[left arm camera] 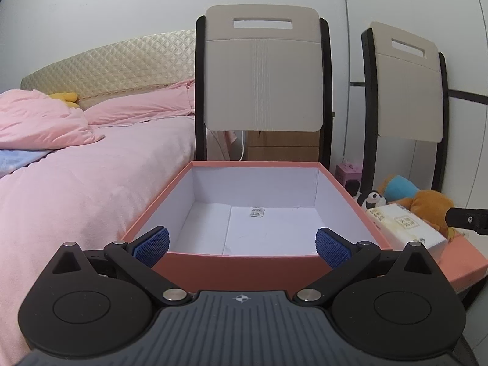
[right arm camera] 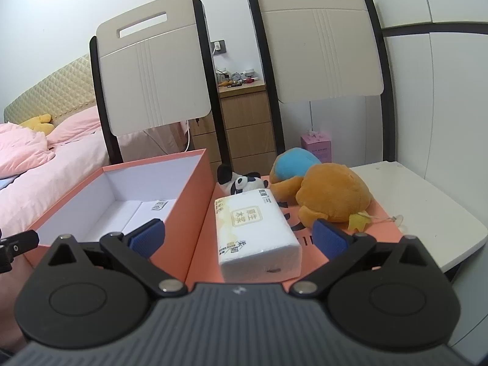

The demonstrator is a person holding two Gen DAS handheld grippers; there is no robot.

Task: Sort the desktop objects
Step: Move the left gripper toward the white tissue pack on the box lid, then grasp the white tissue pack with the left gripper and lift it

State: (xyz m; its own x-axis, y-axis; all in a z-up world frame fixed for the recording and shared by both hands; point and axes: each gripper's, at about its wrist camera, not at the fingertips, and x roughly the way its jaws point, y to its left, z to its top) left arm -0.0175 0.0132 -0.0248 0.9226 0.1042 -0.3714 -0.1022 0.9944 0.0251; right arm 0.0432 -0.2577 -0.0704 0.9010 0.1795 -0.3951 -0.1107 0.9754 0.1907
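An open salmon box [left arm camera: 244, 263] with a white inside holds only a small paper packet [left arm camera: 256, 212]. My left gripper [left arm camera: 242, 245] is open and empty at the box's near wall. In the right wrist view the box [right arm camera: 195, 213] is at left. Beside it on the salmon lid [right arm camera: 387, 231] lie a white tissue pack [right arm camera: 256, 235], a small panda plush [right arm camera: 241, 181] and an orange and blue plush [right arm camera: 332, 195]. My right gripper [right arm camera: 238, 238] is open, with the tissue pack's near end between its fingers, not touching.
Two chair backs [right arm camera: 152, 70] [right arm camera: 320, 39] stand behind the table. A pink bed [left arm camera: 76, 183] lies at left. A white table [right arm camera: 427, 213] carries the lid. A wooden drawer unit [right arm camera: 247, 122] and a pink carton [right arm camera: 315, 145] are behind.
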